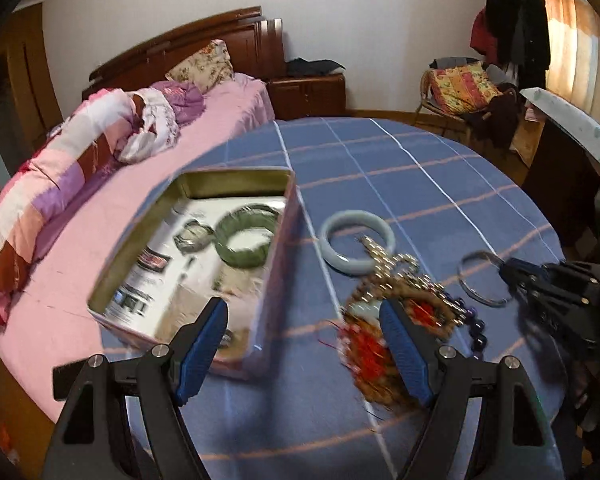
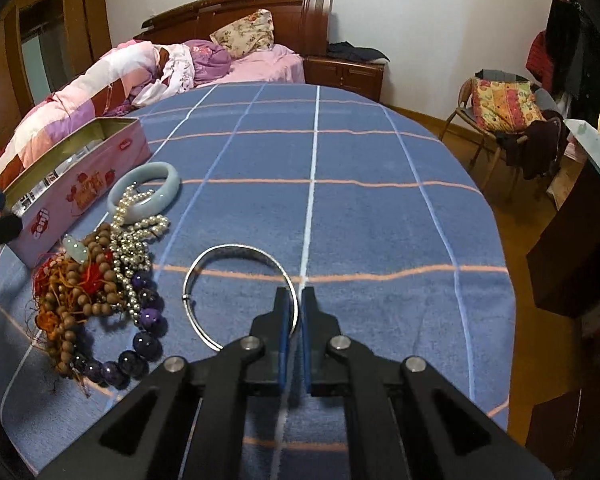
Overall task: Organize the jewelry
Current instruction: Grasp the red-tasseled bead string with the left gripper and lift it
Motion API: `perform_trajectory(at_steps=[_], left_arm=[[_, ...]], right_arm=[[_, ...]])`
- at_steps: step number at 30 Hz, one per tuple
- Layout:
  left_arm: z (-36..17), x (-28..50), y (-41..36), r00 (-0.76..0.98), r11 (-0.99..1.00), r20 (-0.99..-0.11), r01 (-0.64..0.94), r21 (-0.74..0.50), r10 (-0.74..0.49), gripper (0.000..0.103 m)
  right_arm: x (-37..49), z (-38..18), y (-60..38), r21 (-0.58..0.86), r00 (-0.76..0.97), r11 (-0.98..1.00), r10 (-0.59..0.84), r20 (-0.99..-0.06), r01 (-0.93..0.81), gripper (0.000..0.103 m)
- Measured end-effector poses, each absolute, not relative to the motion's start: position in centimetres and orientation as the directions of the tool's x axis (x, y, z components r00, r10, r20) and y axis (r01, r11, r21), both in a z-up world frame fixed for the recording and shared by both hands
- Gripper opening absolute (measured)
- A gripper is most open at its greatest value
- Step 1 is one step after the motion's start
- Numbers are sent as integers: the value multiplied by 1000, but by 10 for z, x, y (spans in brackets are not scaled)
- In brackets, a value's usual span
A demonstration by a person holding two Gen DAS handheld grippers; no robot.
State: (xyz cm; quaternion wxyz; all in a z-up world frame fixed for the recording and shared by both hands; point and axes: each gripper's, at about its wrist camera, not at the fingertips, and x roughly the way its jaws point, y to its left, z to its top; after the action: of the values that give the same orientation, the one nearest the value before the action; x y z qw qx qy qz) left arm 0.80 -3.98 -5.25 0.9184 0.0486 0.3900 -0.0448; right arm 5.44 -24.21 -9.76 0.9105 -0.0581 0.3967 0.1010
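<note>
The right hand-held gripper (image 2: 300, 300) is clenched on the thin silver bangle (image 2: 236, 292), its blue pads pinching the bangle's wire at the ring's 4 o'clock side while the rest of the ring lies on the blue checked cloth of the surface (image 2: 380, 220). The left hand-held gripper (image 1: 304, 320) is released, jaws wide apart with nothing between the pads, hovering over the near corner of the pink tin (image 1: 276, 280). Inside the open tin lie a green bangle (image 1: 244, 240) and a smaller ring-shaped piece (image 1: 194, 236), blurred. From the silver bangle, a tangle of wooden beads (image 2: 88, 280), a pearl chain (image 2: 136, 232) and purple beads (image 2: 140, 340) sits at 9 o'clock, and a pale jade bangle (image 2: 144, 192) rests at 11 o'clock, beside the tin.
</note>
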Motion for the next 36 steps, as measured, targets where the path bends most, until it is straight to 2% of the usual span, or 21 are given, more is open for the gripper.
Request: perform_trajectory(at_steps=[11,12,13,14,16,17,21,27,36], left_arm=[[-74,0,-58,627,981,-773,191,27,-101,77],[-77,1,-60,616,980,-780,200,20,-110,66],[-79,1,-61,601,977,-789,214,8,-125,50],[-81,2,-62,590,975,-795,223,-7,-141,42],[-84,3,-63,561,966,-805,254,-55,-193,13],[-84,2,-64,557,964,-806,261,-58,-199,10],[-79,0,-62,571,963,-794,261,-65,-209,5],[-63,-5,-62,616,960,-759,276,-43,-211,4],[-11,-4,-42,697,953,-663,289,-87,-272,4]], right_arm=[[52,-99,-237,-50,680,973,121,-723,-227,8],[52,-99,-236,-53,681,973,120,-723,-227,8],[51,-99,-236,-53,681,973,119,-723,-227,8],[52,-99,-236,-52,681,973,120,-723,-226,8],[51,-99,-236,-52,681,973,120,-723,-226,8],[51,-99,-236,-52,681,973,120,-723,-226,8],[51,-99,-237,-53,681,973,119,-722,-226,8],[51,-98,-237,-49,682,973,122,-721,-226,8],[52,-96,-239,-34,681,974,131,-721,-224,8]])
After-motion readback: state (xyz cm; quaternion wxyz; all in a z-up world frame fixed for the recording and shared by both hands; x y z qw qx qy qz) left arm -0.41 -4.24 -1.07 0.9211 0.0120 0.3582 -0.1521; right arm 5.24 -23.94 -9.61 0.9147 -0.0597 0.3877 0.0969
